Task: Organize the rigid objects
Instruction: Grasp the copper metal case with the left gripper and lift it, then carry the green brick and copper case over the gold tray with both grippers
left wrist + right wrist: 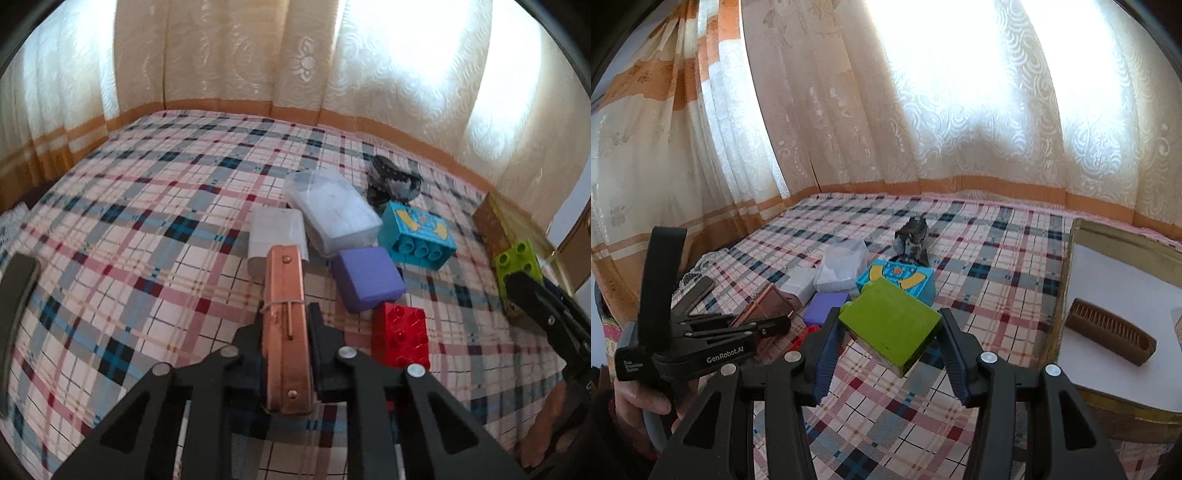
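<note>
My left gripper is shut on a flat copper-brown case, held on edge above the plaid bed; it also shows in the right wrist view. My right gripper is shut on a lime green toy brick, held tilted above the bed; it shows in the left wrist view at the right. On the bed lie a red brick, a purple block, a teal printed brick, a clear plastic box and a white box.
A grey-black toy lies behind the teal brick. A gold-rimmed tray with a white floor stands at the right and holds a brown comb-like piece. Curtains hang behind the bed.
</note>
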Motion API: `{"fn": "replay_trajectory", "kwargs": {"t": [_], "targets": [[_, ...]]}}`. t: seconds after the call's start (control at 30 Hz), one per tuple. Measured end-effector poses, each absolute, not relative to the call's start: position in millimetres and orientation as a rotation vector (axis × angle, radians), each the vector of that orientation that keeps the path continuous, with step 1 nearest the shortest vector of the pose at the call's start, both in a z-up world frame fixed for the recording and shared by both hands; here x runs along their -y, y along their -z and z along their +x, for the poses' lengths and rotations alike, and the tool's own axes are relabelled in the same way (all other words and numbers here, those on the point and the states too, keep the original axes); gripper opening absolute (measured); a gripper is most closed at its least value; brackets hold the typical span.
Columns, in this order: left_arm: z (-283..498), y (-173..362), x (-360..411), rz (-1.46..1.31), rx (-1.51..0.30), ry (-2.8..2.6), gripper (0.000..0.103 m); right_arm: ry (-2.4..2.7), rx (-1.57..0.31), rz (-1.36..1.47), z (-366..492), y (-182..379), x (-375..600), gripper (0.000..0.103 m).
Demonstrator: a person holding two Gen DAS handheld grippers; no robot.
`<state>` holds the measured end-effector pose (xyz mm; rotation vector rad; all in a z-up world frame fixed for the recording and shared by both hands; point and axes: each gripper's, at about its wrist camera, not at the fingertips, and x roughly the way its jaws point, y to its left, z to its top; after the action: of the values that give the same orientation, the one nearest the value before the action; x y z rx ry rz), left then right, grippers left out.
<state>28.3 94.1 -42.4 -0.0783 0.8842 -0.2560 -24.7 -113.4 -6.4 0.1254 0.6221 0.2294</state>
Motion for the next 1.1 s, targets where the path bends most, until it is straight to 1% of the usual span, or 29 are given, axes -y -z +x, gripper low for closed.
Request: {"fn": "replay_trajectory", "kwargs": {"t": [0.13, 0.3, 0.53, 0.83, 1.1], "targets": [[15, 32, -92, -0.091, -0.808, 0.26, 0.017, -0.227, -0.586, 0.146, -30, -1, 122, 0.053], [0, 6, -76, -0.07, -0.704, 0.273, 0.017, -0.211, -0.54, 0.16, -39, -9, 136, 0.053], [-11, -26, -24, -0.043, -0.602, 0.362, 0.017, -0.142, -0.483, 0.168, -63, -18, 178, 0.053], [-15, -32, 70, 0.036, -0.604, 0.482, 0.017, 0.034, -0.442, 0.215, -91, -21, 259, 0.053], [-24, -37, 126, 0.085, -0.584, 0.55, 0.017, 0.132, -0.419, 0.249, -109, -25, 307, 0.053]]}}
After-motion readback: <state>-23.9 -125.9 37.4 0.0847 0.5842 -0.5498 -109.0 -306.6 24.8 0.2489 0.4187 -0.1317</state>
